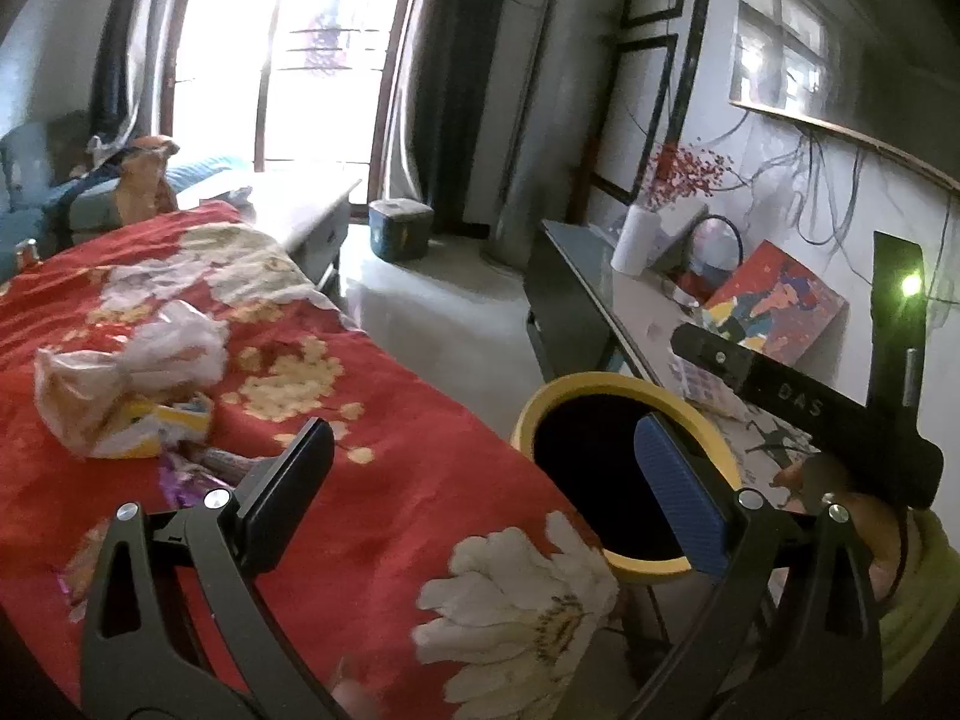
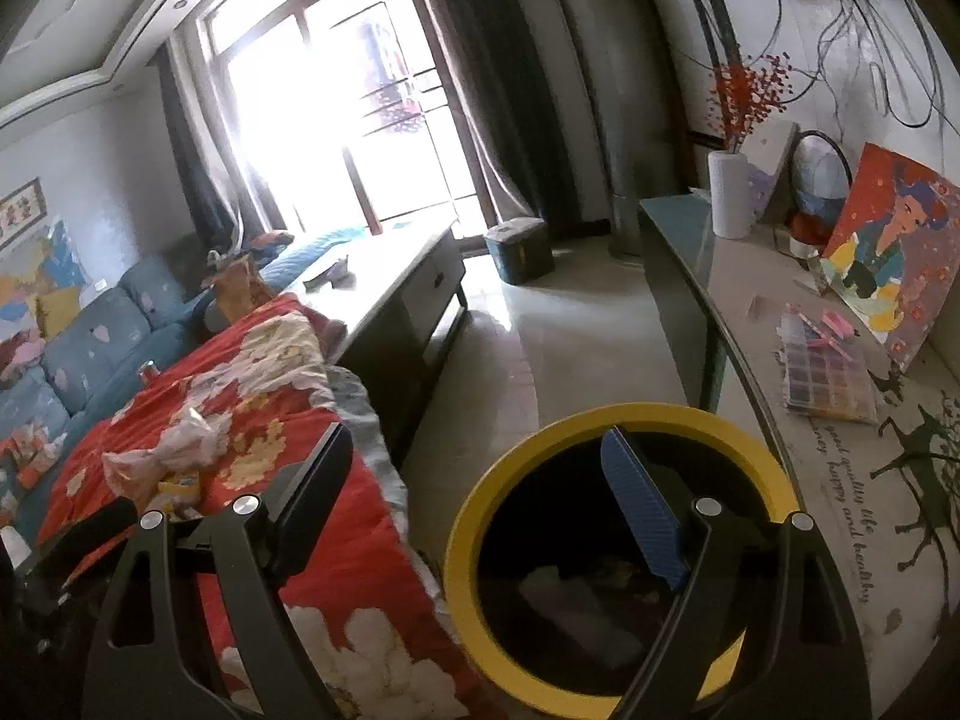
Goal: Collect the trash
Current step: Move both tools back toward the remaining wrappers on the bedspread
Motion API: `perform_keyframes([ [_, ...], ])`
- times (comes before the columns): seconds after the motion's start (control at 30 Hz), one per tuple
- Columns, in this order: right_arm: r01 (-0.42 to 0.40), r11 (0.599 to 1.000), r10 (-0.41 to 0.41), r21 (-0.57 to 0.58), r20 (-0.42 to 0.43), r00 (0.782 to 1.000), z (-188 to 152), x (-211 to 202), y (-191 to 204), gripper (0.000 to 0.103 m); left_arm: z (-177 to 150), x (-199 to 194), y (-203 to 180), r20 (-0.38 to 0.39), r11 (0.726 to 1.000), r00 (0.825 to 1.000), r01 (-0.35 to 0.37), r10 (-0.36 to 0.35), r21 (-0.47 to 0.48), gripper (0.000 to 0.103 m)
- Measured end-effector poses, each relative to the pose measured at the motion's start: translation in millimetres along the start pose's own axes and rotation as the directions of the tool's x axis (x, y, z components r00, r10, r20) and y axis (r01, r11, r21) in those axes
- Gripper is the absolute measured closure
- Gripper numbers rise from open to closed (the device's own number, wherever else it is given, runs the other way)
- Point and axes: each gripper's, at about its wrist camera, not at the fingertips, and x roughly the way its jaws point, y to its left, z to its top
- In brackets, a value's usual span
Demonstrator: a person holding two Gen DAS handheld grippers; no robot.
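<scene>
A crumpled clear bag with a yellow wrapper point(image 1: 120, 384) lies on the red flowered cloth point(image 1: 390, 468), and a purple wrapper point(image 1: 186, 480) sits just in front of it. My left gripper point(image 1: 489, 480) hangs open above the cloth's right edge with nothing between its fingers. A black bin with a yellow rim point(image 1: 600, 384) stands to the right of the cloth. My right gripper point(image 2: 480, 498) is open and empty above the bin's yellow rim point(image 2: 660, 414). Pale scraps point(image 2: 570, 600) lie at the bin's bottom. The bag point(image 2: 174, 456) also shows at the left of the right wrist view.
A long low table point(image 2: 390, 264) and a blue sofa point(image 2: 90, 348) lie beyond the cloth. At the right, a side table holds a white vase point(image 2: 729, 198), a painting point(image 2: 888, 252) and a bead box point(image 2: 828, 378). A green box point(image 2: 519, 252) sits on the floor.
</scene>
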Motion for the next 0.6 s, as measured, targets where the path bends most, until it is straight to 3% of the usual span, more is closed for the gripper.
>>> perform_keyframes([
  [0.6,-0.125,0.986,0.122,-0.112,-0.039,0.992,-13.7,-7.4,75.7,0.021,1.8,-46.6,58.7,0.08,0.989,0.989,-0.117,0.124,-0.091,0.011],
])
